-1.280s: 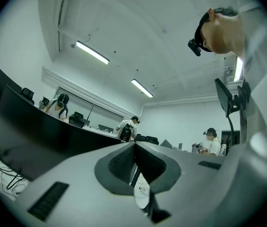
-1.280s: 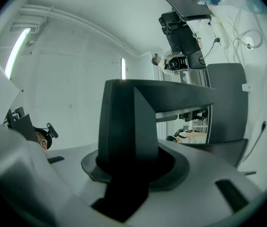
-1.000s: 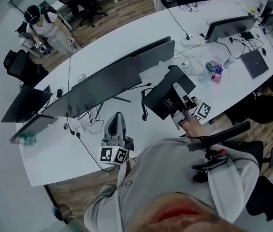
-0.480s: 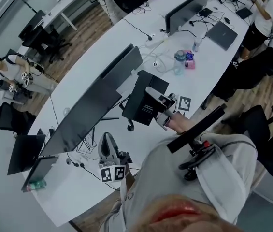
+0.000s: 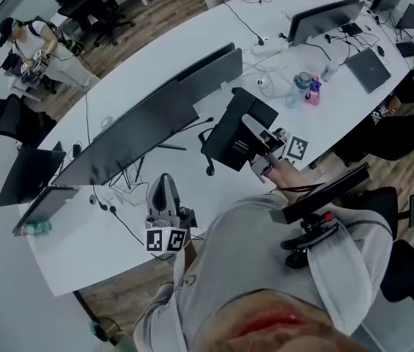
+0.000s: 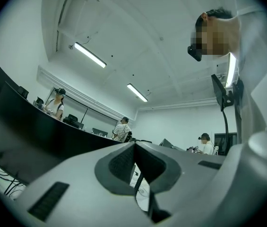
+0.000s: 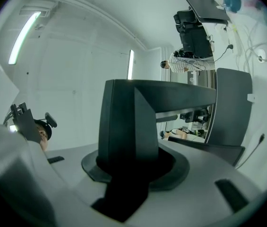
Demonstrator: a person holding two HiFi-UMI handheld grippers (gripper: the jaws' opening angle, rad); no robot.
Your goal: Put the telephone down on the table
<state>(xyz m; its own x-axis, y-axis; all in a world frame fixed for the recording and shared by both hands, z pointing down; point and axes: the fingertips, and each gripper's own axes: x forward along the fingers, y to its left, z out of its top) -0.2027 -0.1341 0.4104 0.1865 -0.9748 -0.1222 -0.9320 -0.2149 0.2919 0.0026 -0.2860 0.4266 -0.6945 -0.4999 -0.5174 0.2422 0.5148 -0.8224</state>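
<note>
- Between the jaws of the right tongs (image 5: 259, 144) sits the telephone (image 5: 237, 132), a black boxy set. The tongs are clamped on its near edge, and the right gripper view shows its dark body filling the gap between the jaws.
- Held this way, the telephone tilts up and away from the right tongs and hangs over the white worktop (image 5: 82, 244) rather than lying on it.
- Below the telephone, on the side toward the left tongs, a black cord (image 5: 209, 163) dangles down.
- Just behind the right tongs, toward the person, is their marker cube (image 5: 297, 149).
- Well to the left of the telephone, the left tongs (image 5: 164, 185) hover near the worktop's near edge. Their jaws are drawn together with only a thin slit between them, and nothing is in them.
- Ahead of the left tongs, a long dark monitor (image 5: 144, 134) stands with loose cables (image 5: 122, 189) at its foot.
- Beyond the right tongs, past the telephone, a blue water bottle (image 5: 301, 83) and a pink item (image 5: 313, 94) stand side by side.
- Farther beyond these lies a closed grey laptop (image 5: 368, 68).
</note>
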